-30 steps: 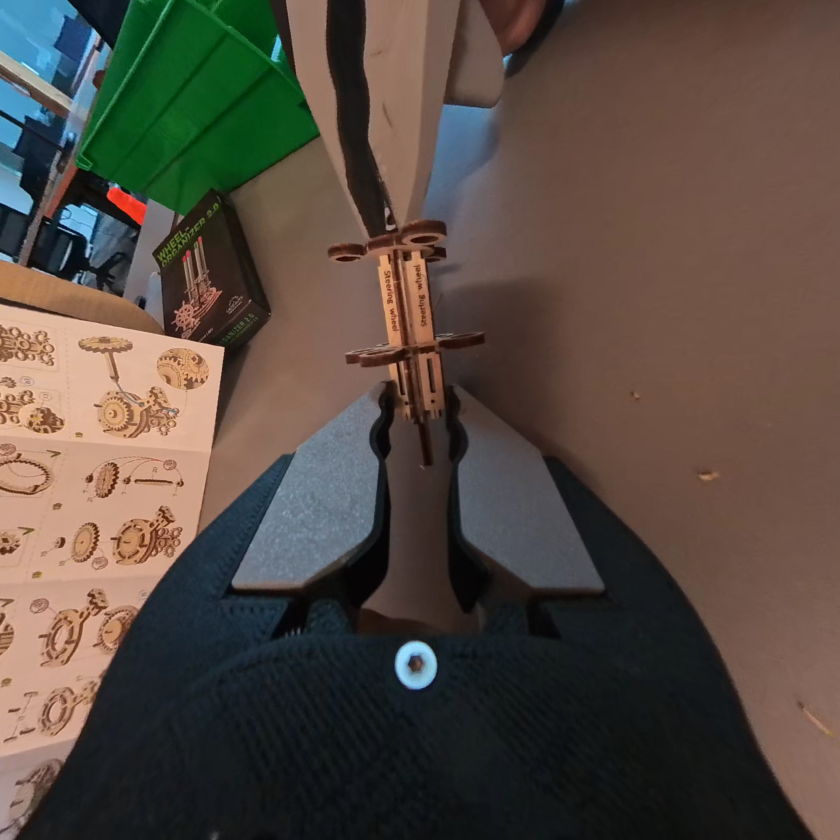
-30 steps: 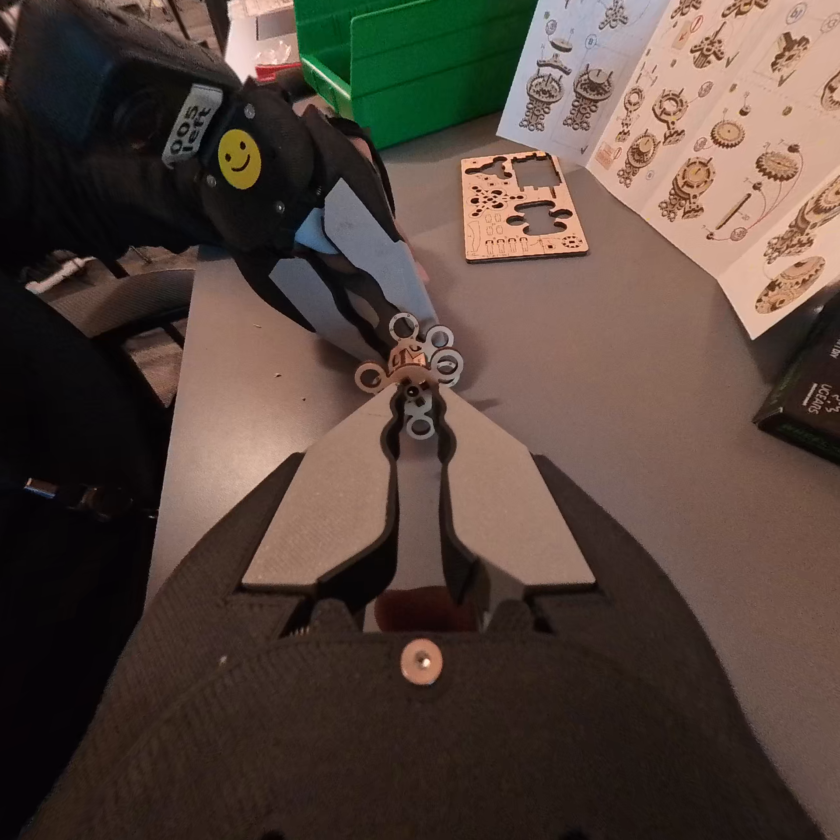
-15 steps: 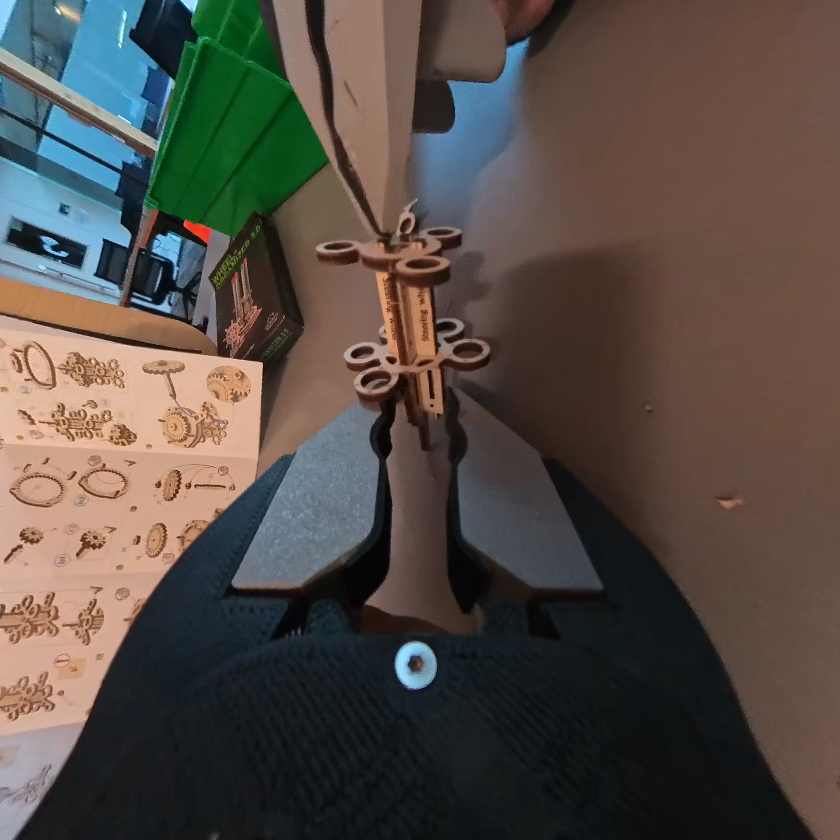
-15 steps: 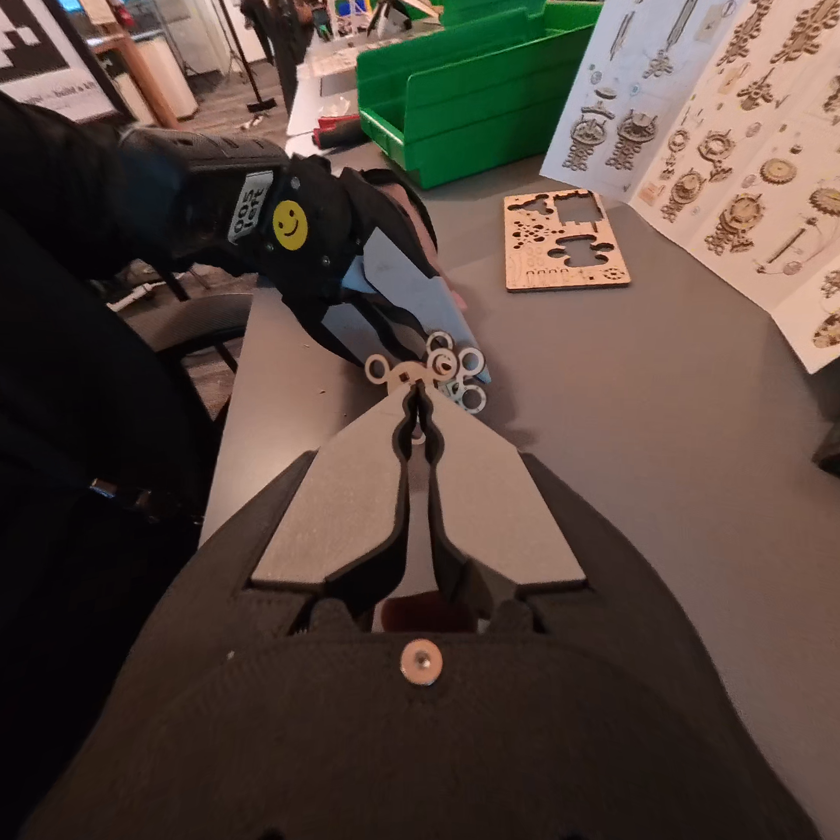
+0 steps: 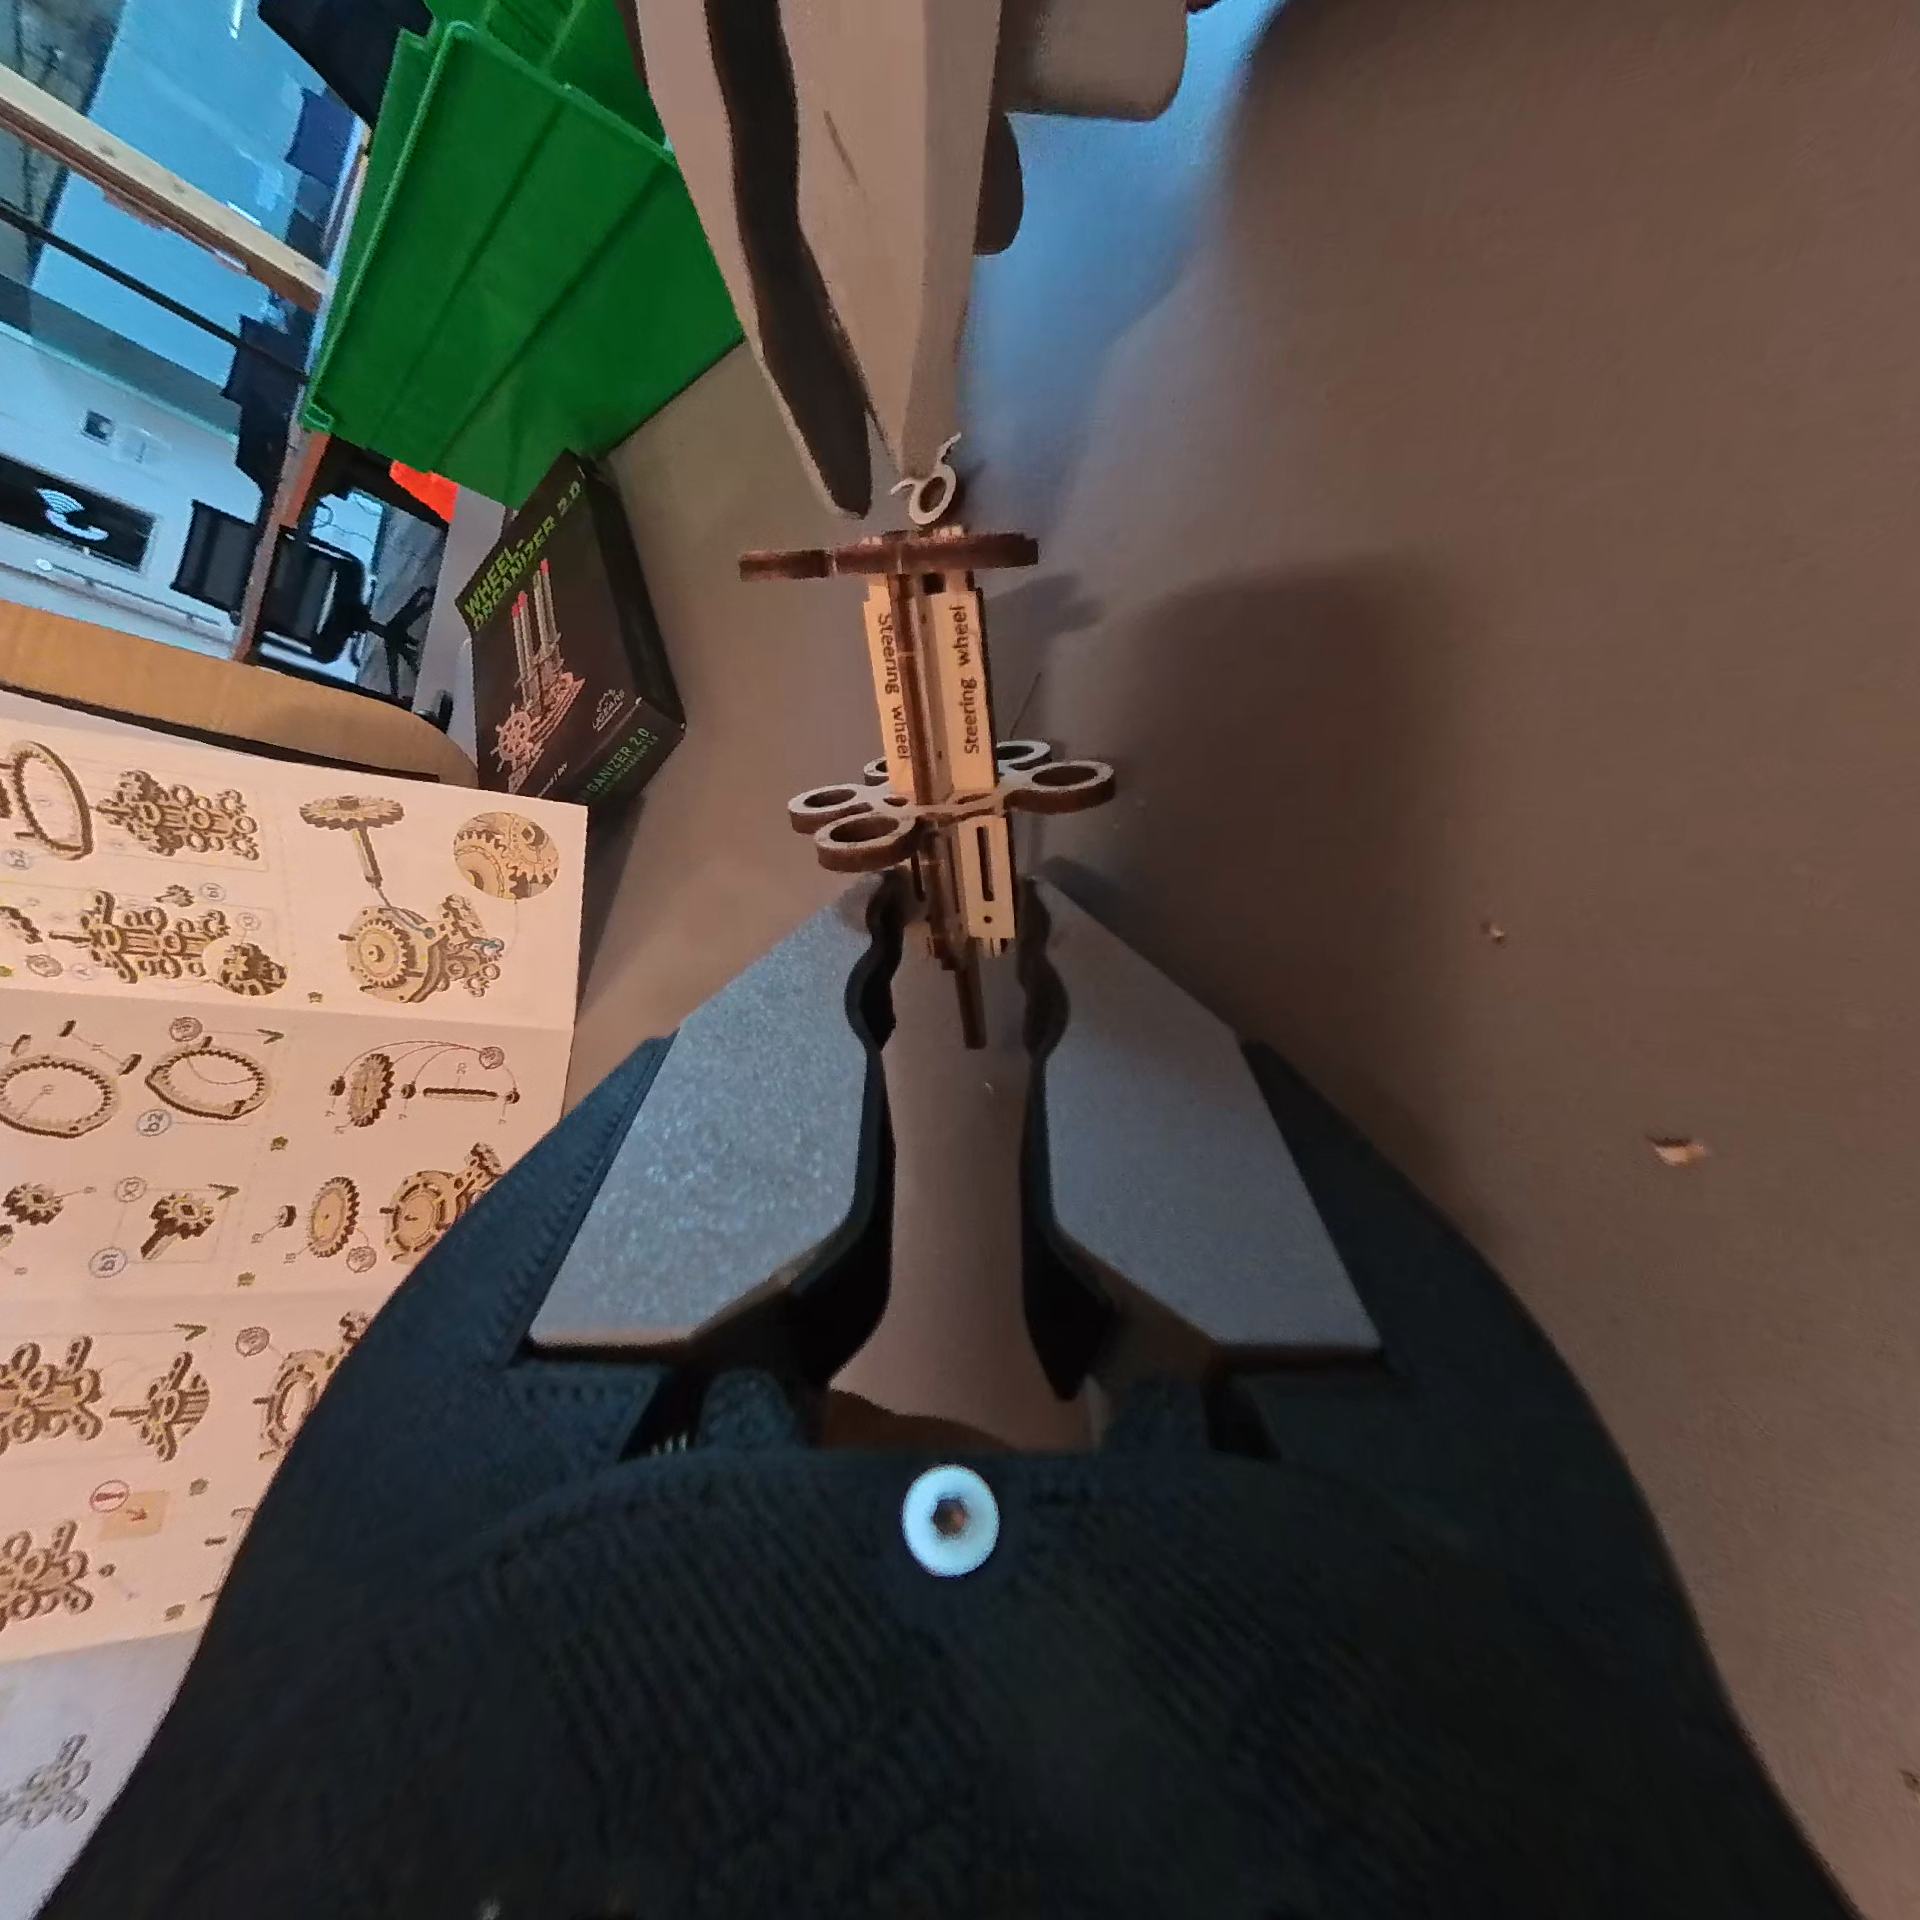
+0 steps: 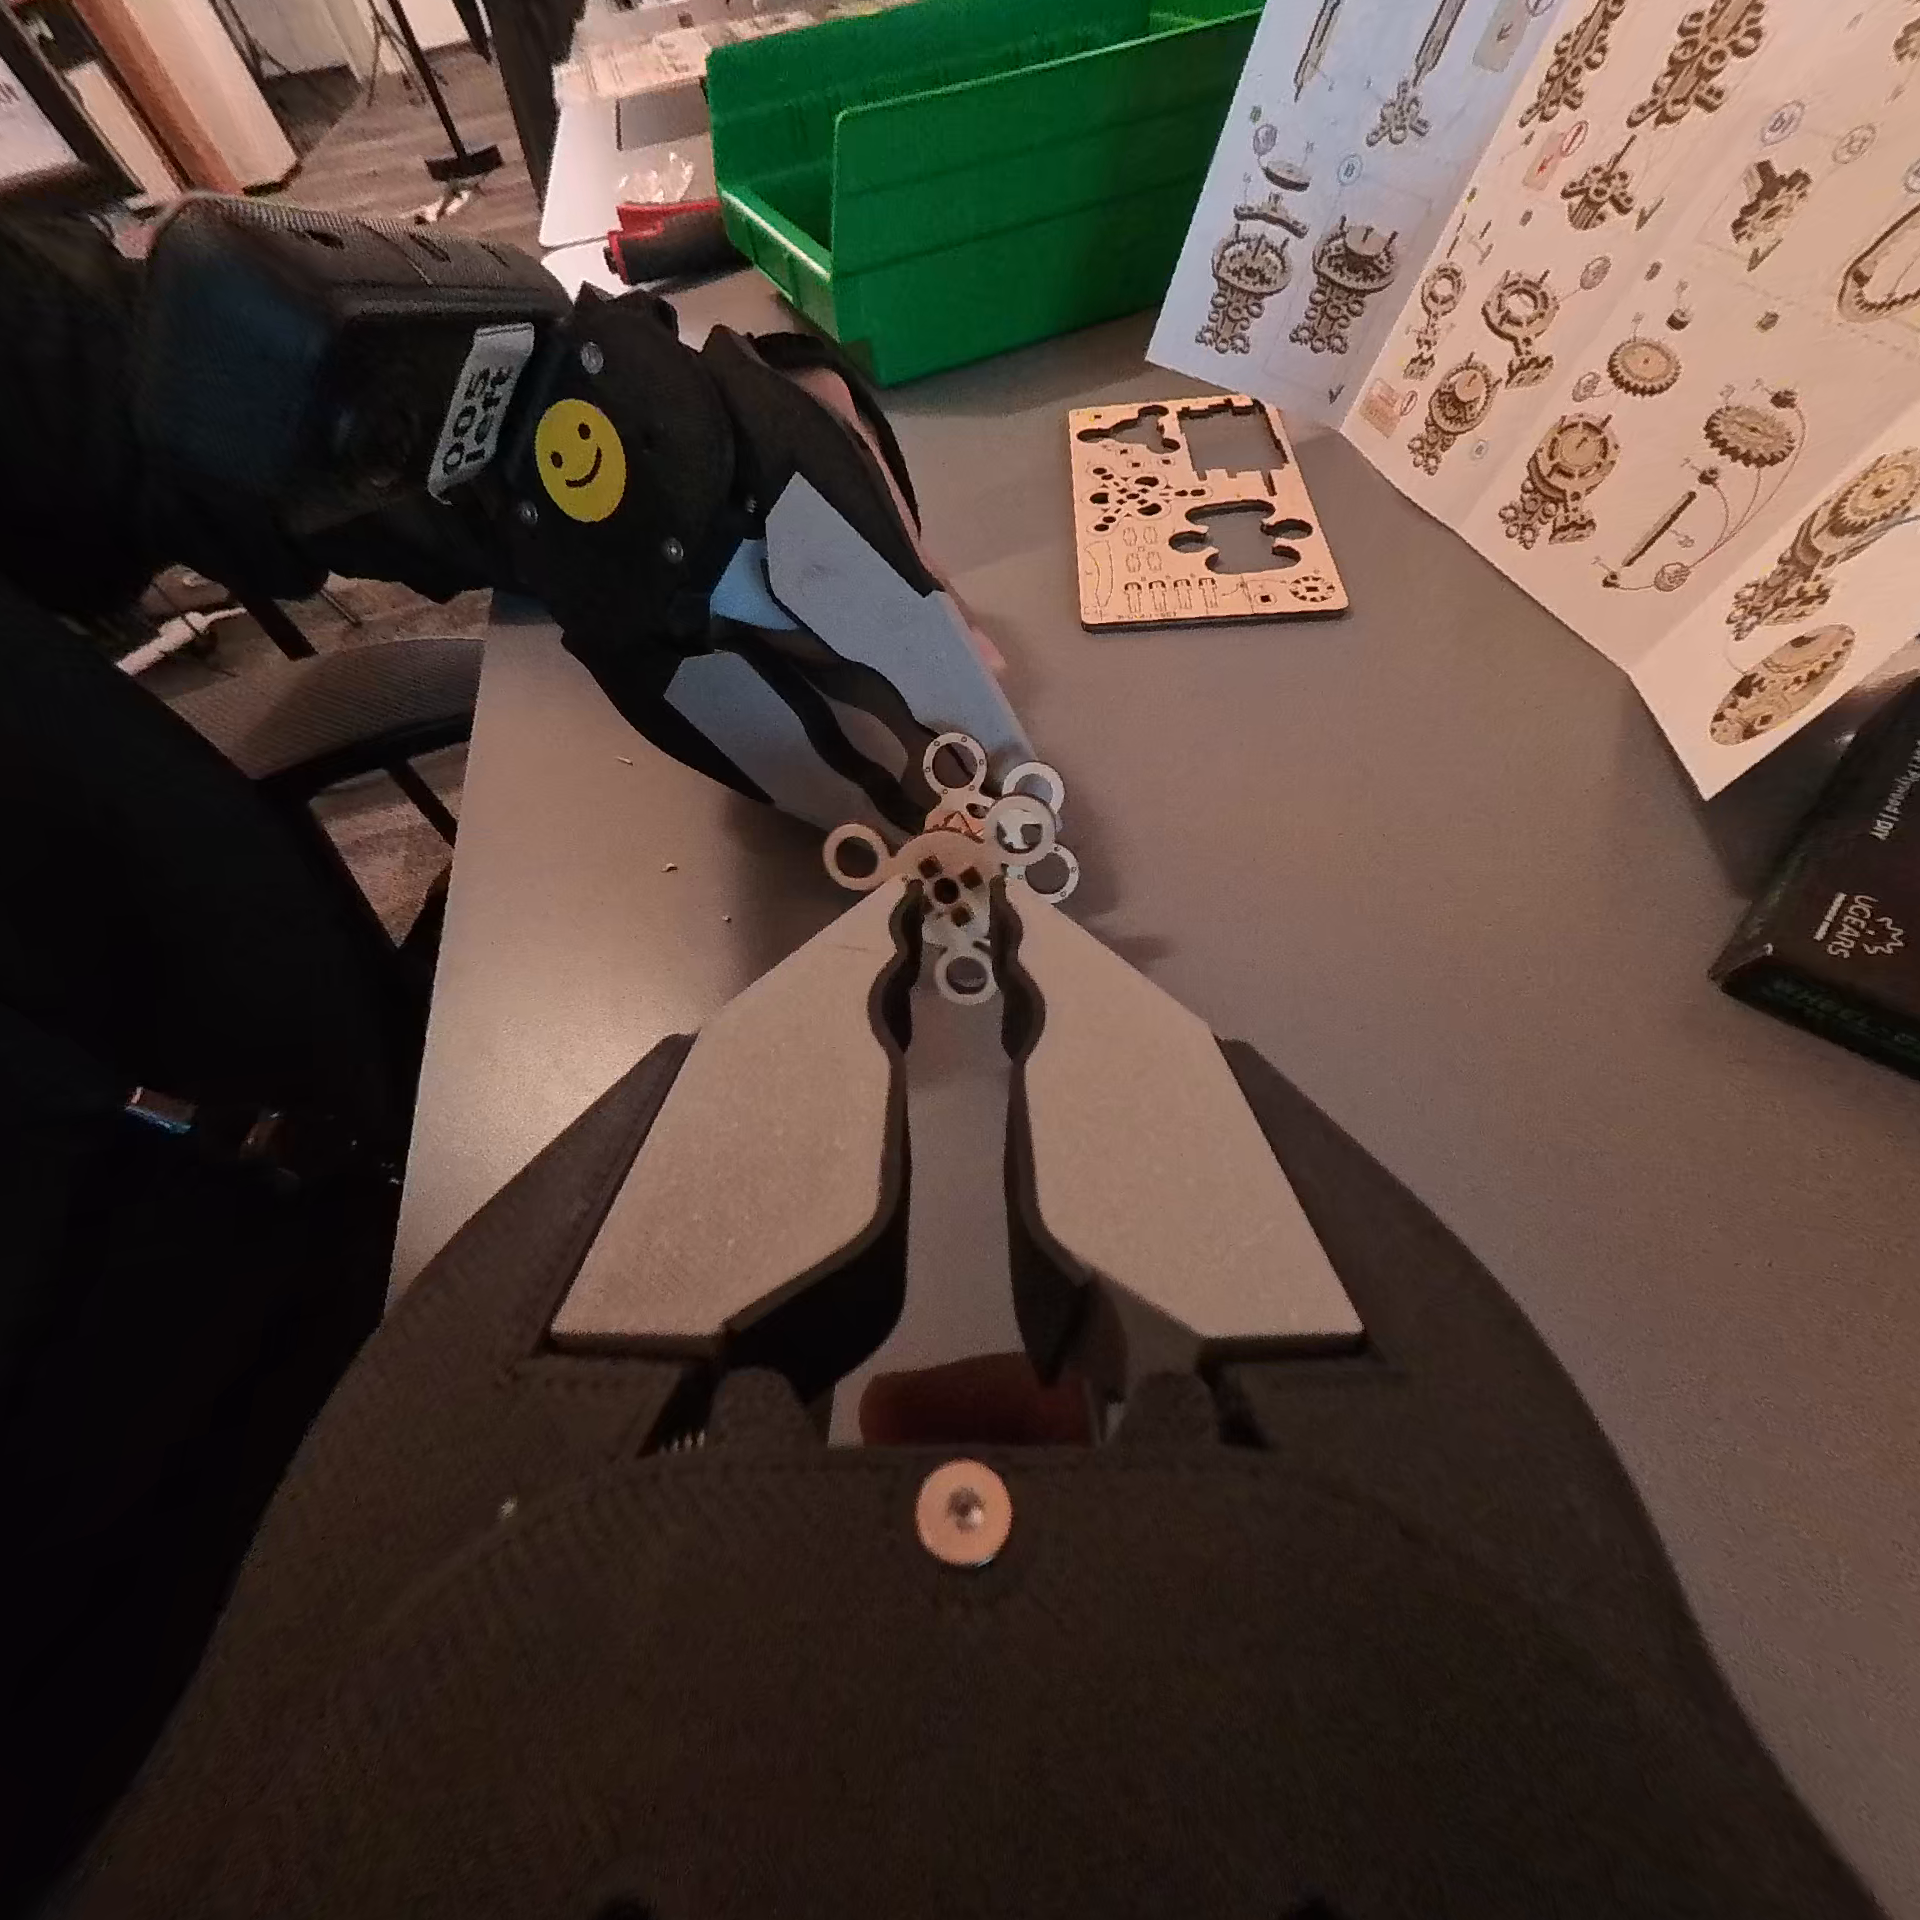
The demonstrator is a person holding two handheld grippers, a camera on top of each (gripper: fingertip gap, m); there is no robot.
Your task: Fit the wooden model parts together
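Observation:
The wooden model (image 5: 925, 675) is a pale shaft carrying two dark plates with ring-shaped lobes. My left gripper (image 5: 961, 899) is shut on the thin stem at its lower end and holds it above the grey table (image 5: 1507, 727). My right gripper (image 6: 953, 914) meets the model's top plate (image 6: 854, 857) end-on, with its jaws a narrow gap apart around the plate's centre. In the left wrist view it (image 5: 883, 483) comes in from the top. A small looped wooden piece (image 5: 928, 494) stands on the top plate at its tips. I cannot tell whether the fingers touch it.
A punched-out wooden sheet (image 6: 1205, 520) lies flat on the table beyond the grippers. A folded instruction sheet (image 6: 1610, 364) stands at the right, next to a black box (image 6: 1829, 914). A green bin (image 6: 987, 187) sits at the back. A chair (image 6: 343, 707) stands beyond the table's left edge. Across from one pair of fingers to the other is roughly 6 centimetres.
My right gripper's jaws were nearly closed half a second ago and have since widened. The model has tilted, so its top plate now shows edge-on in the left wrist view. My left gripper keeps its hold.

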